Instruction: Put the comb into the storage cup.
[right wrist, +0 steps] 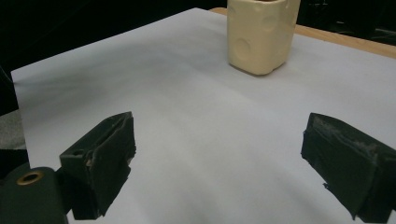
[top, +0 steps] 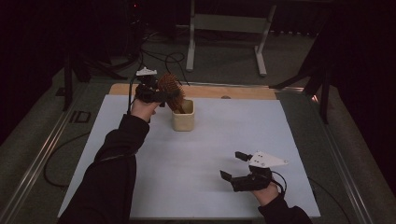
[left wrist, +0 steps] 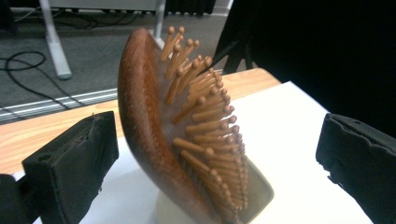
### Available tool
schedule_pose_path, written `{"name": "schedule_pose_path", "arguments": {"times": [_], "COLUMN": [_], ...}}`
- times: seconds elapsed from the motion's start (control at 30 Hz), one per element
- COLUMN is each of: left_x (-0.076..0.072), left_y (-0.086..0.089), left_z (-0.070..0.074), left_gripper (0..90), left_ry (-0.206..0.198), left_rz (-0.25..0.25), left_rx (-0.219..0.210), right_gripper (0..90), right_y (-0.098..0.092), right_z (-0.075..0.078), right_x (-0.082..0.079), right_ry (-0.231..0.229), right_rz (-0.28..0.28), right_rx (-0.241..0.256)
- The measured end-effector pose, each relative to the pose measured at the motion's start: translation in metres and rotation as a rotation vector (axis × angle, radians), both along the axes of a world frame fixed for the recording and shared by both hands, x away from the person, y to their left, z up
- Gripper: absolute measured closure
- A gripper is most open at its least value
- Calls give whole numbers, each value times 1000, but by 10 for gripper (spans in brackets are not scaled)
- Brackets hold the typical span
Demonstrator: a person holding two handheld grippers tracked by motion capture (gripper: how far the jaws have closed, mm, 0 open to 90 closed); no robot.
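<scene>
White sheet on a wooden table [top: 243, 92], dark room behind. My left gripper [top: 156, 94]: jaws spread wide, either side of the wooden hairbrush [left wrist: 159, 126], gripping nothing; brush stands handle-down in the cream cup [top: 183, 119]. My right gripper [top: 239, 168]: wide open, empty, well apart from the cup.

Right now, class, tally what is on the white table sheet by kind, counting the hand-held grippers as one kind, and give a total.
Wooden hairbrush: 1, standing head-up in the cup
Cream cup: 1
Grippers: 2, left gripper at the brush, right gripper low near the front edge
Total: 4
</scene>
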State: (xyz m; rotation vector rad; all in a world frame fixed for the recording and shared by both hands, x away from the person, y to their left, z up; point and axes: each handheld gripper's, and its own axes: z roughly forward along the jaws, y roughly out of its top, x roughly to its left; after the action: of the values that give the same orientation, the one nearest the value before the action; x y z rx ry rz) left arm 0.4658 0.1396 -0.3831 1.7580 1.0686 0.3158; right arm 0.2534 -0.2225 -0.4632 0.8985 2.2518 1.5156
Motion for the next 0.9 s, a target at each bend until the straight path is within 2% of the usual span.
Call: {"name": "schedule_pose_path", "arguments": {"times": [0.13,0.17,0.2,0.43,0.5,0.9], "left_x": [-2,-5,-6,-11,-13,-27], "left_y": [1,2,3,7,7,11], "left_z": [0,-1,-1,-2,-1,4], "left_gripper": [0,0,0,0,0,0], "left_ry": [-2,-22,-21,-39,-44,-75], "left_rz": [-15,-26,-27,-56,-66,-103], "left_rx": [4,21,25,22,42,69], "right_gripper": [94,94,94,94,94,94], "right_y": [-1,-1,-2,-3,-4,-6], "right_z": [-1,-1,-1,0,0,0], "right_x": [0,0,0,0,0,-1], "right_ry": [-3,-1,-3,-4,-2,-7], "right_rz": [1,-2,-2,-11,-11,-19], "right_rx": [-6,-7,-5,-6,0,-3]}}
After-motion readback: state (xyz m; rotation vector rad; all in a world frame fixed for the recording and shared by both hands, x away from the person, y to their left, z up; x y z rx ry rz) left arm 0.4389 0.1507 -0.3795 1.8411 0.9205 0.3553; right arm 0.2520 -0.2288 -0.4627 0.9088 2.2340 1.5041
